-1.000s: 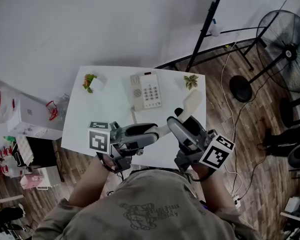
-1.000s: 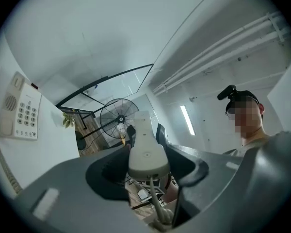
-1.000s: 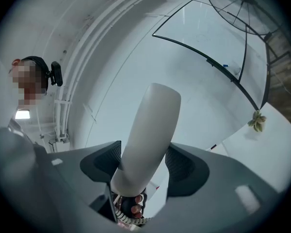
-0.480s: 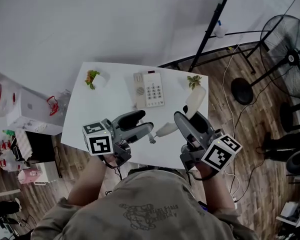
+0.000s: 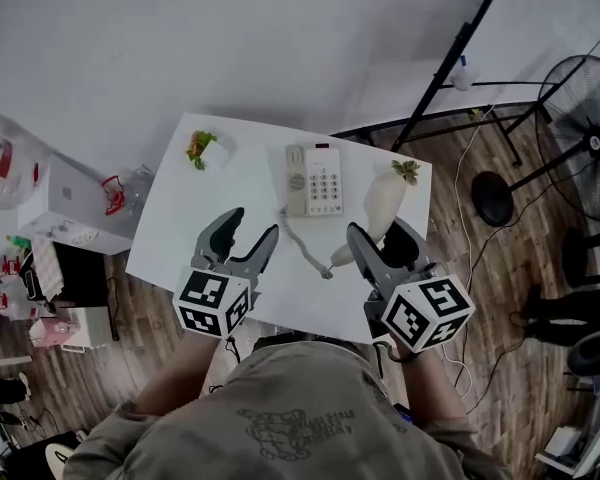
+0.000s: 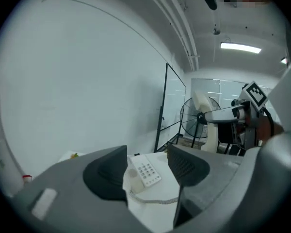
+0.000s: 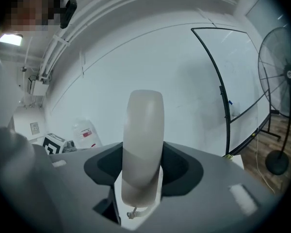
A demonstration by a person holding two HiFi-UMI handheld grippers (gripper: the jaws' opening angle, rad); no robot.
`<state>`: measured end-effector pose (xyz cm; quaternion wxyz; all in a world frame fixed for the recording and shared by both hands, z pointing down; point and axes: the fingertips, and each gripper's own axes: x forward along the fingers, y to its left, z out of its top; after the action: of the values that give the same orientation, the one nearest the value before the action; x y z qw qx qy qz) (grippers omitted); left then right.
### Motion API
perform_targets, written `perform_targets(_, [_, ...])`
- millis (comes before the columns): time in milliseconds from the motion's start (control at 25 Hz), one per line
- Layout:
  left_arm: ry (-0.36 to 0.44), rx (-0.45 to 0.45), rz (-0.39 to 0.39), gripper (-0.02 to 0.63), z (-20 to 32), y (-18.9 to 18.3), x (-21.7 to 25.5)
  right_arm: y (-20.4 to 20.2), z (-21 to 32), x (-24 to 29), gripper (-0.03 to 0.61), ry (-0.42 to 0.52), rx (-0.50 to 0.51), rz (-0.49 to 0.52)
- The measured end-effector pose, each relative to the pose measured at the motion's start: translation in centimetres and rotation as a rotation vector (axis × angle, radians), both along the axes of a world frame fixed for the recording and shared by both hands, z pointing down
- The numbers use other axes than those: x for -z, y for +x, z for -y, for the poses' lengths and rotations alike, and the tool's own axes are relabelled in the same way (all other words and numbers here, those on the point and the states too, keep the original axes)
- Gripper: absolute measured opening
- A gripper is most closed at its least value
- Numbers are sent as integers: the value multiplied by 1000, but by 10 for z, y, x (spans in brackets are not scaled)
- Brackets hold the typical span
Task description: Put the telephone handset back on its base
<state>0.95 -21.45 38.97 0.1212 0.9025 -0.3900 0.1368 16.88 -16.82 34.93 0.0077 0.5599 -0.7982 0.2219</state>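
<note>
Handset [image 5: 382, 206]: clamped in right tool [image 5: 380, 234], jaws just closed; axis aimed at far right corner of counter [image 5: 175, 233]. Base [image 5: 315, 180]: set leftward, by far edge. Left tool [image 5: 239, 230]: spread, empty.

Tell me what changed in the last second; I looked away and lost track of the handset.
The left gripper drew back from the lower end of the handset, swung left and now points toward the telephone base, jaws open and empty. The jaws of the right gripper have just been closing and now clamp the handset. Unchanged: the base on the table, coiled cord attached.
</note>
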Motion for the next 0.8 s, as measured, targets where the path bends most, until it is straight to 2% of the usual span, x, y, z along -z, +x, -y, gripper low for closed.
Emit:
perform_targets(160, [26, 106, 42, 228, 13, -19, -5, -7, 26, -20, 244, -59, -1, -14])
perform_targets(440, [32, 196, 102, 192, 40, -43, -33, -33, 82, -82, 242, -198, 8, -56])
perform_targets(560, [29, 218, 114, 133, 47, -52, -46, -45, 106, -113, 242, -262, 11, -70])
perform_targets(800, [-19, 243, 138, 93, 59, -70, -77, -58, 151, -167, 242, -378, 2, -121])
